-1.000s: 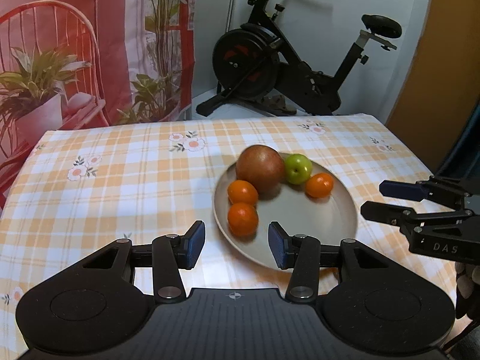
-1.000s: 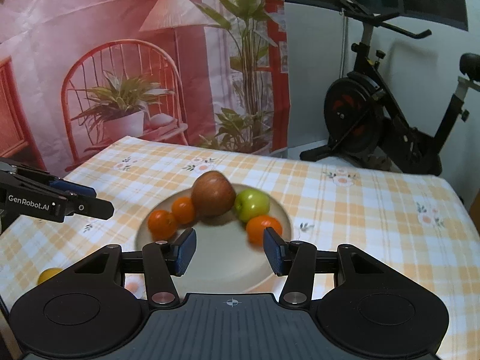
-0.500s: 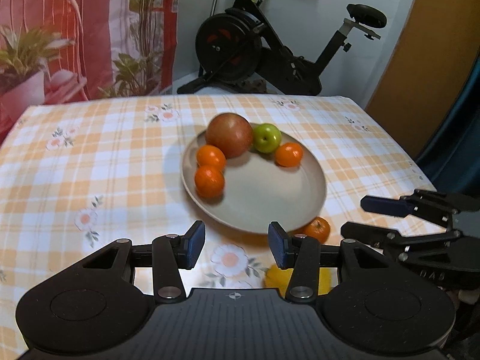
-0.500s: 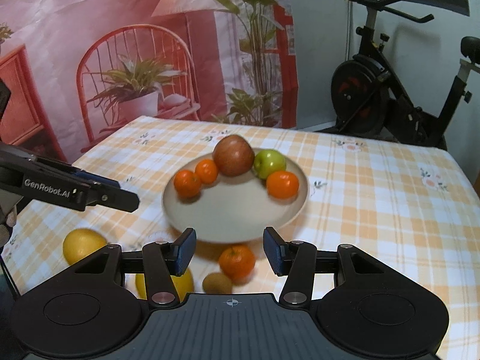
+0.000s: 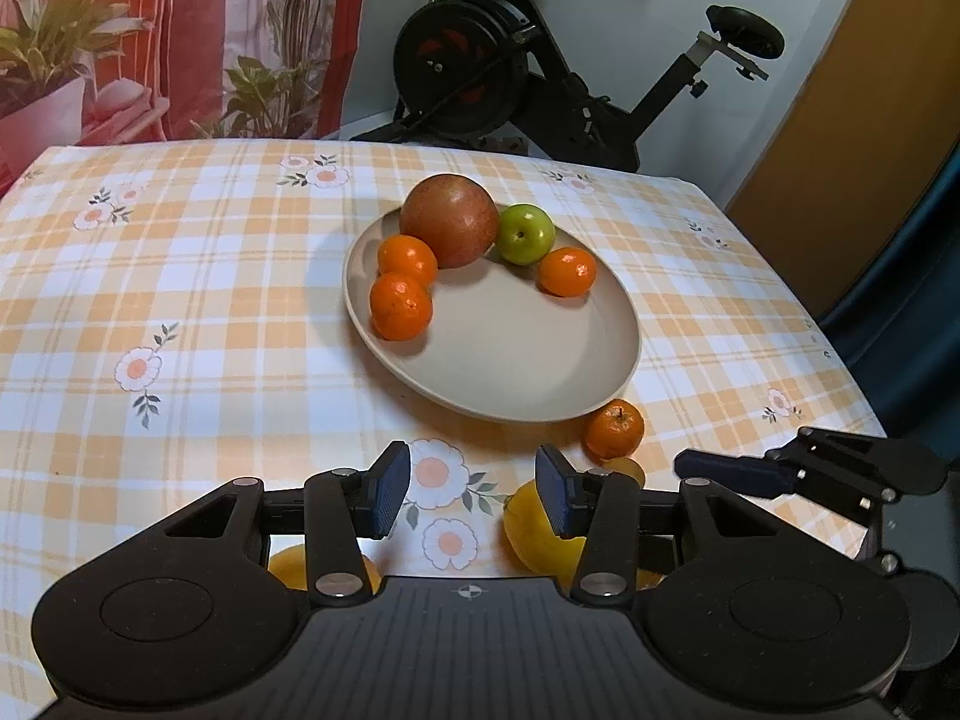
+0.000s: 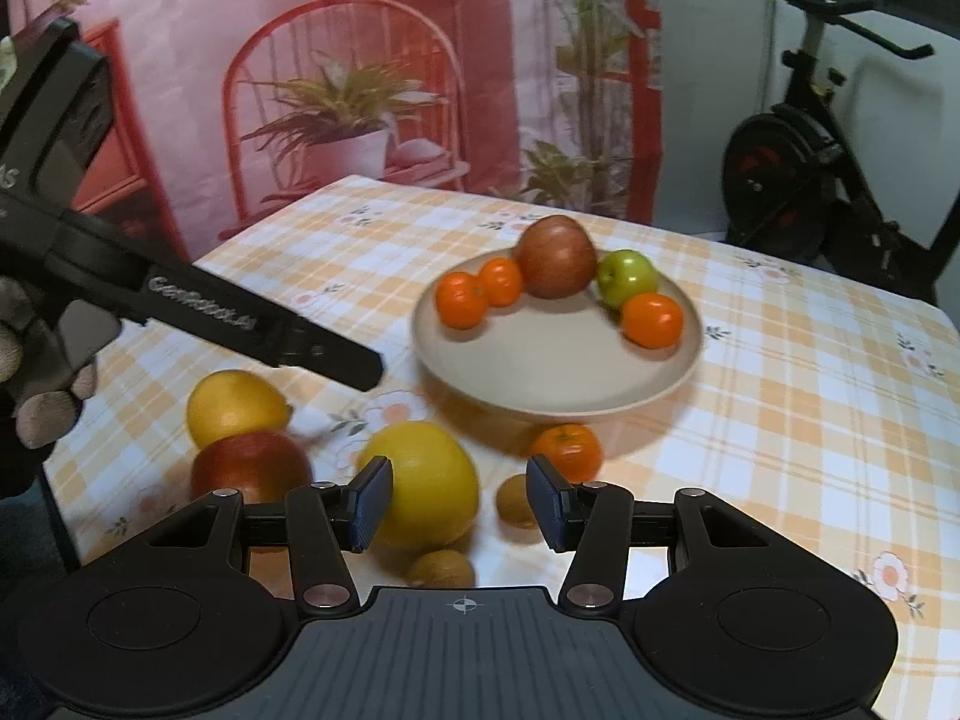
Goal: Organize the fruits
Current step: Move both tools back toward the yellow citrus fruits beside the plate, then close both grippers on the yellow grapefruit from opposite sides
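This is a room in a home. An exercise bike (image 5: pixel 540 78) stands by a plain white wall (image 5: pixel 648 12) just behind the worktop (image 5: pixel 180 276), which wears an orange-and-white checked cloth printed with flowers. A hanging backdrop (image 6: pixel 336 90) shows a red chair, a lamp and potted plants. To one side is a wooden door (image 5: pixel 852 138). A beige plate (image 5: pixel 516 360) of fruit sits on the cloth, with more fruit loose beside it, as on a household dining table.

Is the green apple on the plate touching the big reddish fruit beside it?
Touching. In the left wrist view, the green apple rests against the big reddish fruit with no gap between them.
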The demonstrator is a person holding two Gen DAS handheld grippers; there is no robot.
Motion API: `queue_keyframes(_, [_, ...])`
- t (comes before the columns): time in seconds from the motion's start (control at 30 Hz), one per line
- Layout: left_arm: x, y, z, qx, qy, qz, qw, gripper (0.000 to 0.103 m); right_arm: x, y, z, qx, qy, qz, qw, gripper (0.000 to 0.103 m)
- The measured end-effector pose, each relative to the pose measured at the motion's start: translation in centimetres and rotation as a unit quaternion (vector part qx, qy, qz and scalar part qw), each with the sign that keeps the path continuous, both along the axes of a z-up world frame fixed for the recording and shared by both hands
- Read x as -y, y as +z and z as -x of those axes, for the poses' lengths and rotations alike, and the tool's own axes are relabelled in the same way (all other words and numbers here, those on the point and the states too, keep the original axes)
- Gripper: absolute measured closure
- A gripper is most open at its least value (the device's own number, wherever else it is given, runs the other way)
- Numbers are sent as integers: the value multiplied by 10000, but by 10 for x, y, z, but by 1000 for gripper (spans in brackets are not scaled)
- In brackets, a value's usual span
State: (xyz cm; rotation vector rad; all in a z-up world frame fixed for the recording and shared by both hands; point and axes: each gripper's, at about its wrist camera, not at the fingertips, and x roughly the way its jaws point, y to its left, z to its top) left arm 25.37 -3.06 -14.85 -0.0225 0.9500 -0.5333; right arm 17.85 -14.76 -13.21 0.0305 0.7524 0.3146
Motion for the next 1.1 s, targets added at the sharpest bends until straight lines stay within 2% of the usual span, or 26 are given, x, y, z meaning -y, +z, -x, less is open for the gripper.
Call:
queue_keyframes(0.3, [2,-9,-3,-233,53,190,9995,55,-15,-12,-7,-205,298,83,9993,57])
queue_keyframes(0.53, [2,-13,-5,-428,60,445,9981,55,-15,-17,-9,-293,376,-32,9989,55])
queue_keyframes(1.1, [12,-25,0,-878,-58,897,9921,55,0,-25,4,-366,176,-447,9982,55])
